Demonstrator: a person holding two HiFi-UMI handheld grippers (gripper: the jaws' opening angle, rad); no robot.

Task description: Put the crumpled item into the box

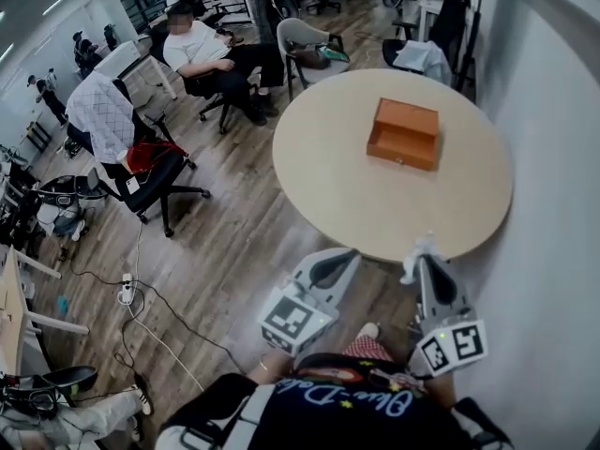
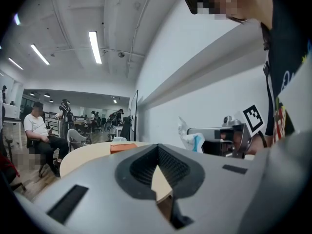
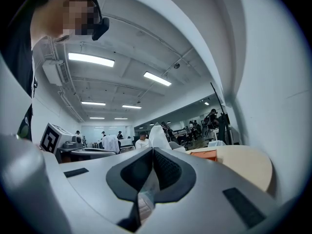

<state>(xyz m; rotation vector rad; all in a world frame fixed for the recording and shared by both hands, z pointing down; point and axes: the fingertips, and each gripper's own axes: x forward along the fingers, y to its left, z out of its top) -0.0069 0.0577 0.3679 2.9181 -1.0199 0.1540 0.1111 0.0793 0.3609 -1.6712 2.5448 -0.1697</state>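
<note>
Round table [image 1: 337,195]: one, pale-topped, and the biggest thing near me. It carries only the box, so there is nothing to steer around on the way.
Box [image 1: 404,133]: one, orange and lidless, sitting on the far half of the table, well apart from both grippers. From the head view its mouth looks open upward.
Grippers: two, both held low at the table's near edge.
Left gripper [image 1: 339,259]: jaws closed together with nothing between them. Through the small gap in its own view I see only tabletop.
Right gripper [image 1: 429,259]: jaws pinched on the crumpled item, which pokes out white above the tips.
Crumpled item [image 1: 410,270]: one, small, white with a touch of blue (it looks to me like a wadded wrapper or tissue, though I can't say which).
Handling: I'd judge it very light and soft, and springy enough to unfold a little. It isn't fragile, and squeezing won't hurt it.
Where to hold: across the bunched middle, as the right gripper does now. A loose corner might tear or slip free.
</note>
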